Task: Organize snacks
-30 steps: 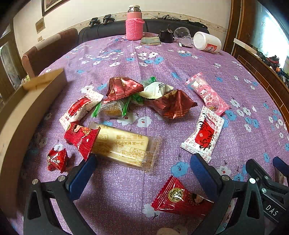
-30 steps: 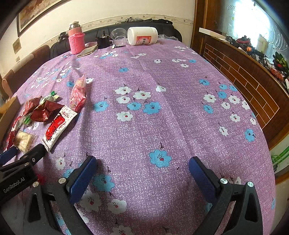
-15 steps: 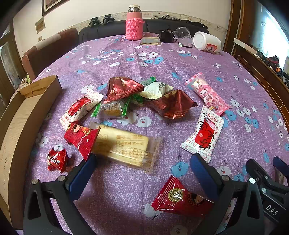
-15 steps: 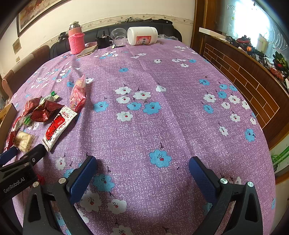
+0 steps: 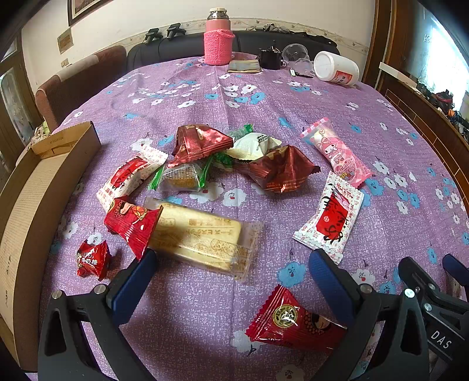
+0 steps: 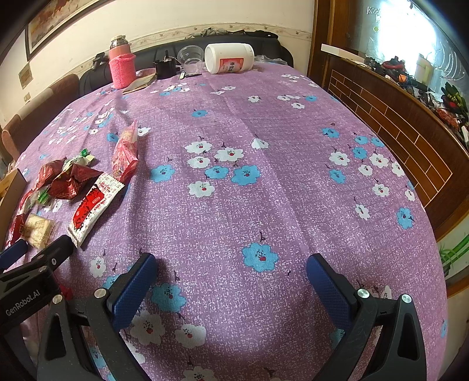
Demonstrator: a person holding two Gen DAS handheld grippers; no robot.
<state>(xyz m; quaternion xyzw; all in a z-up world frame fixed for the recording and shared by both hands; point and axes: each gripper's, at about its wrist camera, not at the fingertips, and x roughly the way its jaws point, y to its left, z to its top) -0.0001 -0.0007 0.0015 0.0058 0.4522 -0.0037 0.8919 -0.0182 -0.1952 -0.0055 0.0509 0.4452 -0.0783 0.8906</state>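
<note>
— How is the light?

— Bright daylight from the window point(image 6: 416, 26) up and to the right of the right gripper point(image 6: 228, 272); it blows out to white glare there.

— Shadows?

— Soft dark patches on the counter point(image 5: 205, 316) just ahead of the left gripper point(image 5: 231, 269), and under each wrapper.

— Sharpness?

— Mostly crisp. The long yellow biscuit pack point(image 5: 199, 234) between the left gripper's fingers is smeared. Fisheye bending curves the edges, and the corners go black.
</note>
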